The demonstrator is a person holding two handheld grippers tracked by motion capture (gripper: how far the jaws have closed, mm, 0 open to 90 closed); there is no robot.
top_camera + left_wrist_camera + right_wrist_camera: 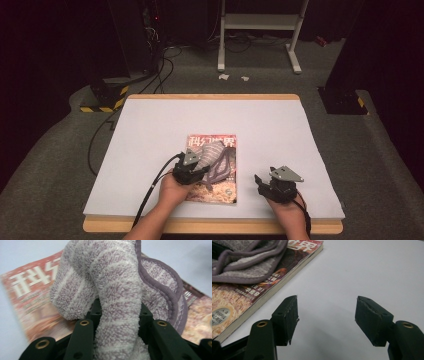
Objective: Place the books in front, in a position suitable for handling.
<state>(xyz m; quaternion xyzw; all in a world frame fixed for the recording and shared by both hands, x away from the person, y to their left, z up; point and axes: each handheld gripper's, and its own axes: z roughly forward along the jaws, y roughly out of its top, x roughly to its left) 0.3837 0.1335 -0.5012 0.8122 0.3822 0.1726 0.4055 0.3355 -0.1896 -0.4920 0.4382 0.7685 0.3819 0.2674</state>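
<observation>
We are looking down on a table covered with a pale sheet (150, 130), and a magazine (222, 187) with a red title band lies on it, toward the near edge. On top of that magazine sits a fluffy striped towel (216, 156), lilac and white with a darker purple hem, bunched up rather than flat. The left gripper (192, 172) is over the magazine's near left part, and in the left gripper view we see its black jaws clamped on a thick fold of the towel (117, 302), the terry cloth bulging up between them and draping back onto the cover. The rest of the towel lies on the magazine (32, 305), its hem curling off to one side. The right gripper (265, 184) sits just to the right of the magazine, above the bare sheet. In its own view we see its two jaws standing apart with nothing between them, the pale sheet (352, 277) showing through the gap, and the magazine's corner (262, 292) with the towel's hem (249, 267) off to the left.
</observation>
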